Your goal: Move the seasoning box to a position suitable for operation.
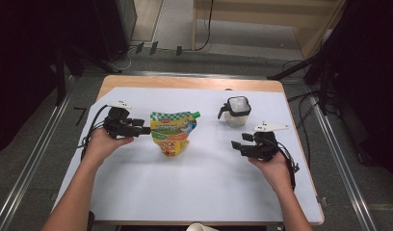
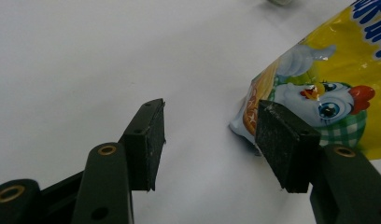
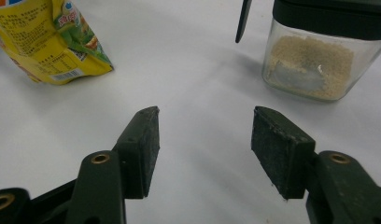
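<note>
Spouted yellow refill pouch (image 1: 174, 132) sits at the left claw's (image 1: 147, 130) three o'clock; both claws, right (image 1: 234, 146) included, gape empty. Slide over the pouch's edge, then pinch firmly.

A yellow stand-up pouch (image 1: 173, 134) with a green-and-white chequered band along its top and a green cap at its upper right corner rests on the white-covered desk (image 1: 194, 192), left of centre, its printed face toward the camera. The face carries a cartoon chick in a chequered scarf (image 2: 319, 105); the back panel shows small print and a barcode (image 3: 62, 74). The pouch leans slightly, its lower part creased and narrower than the top.
</note>
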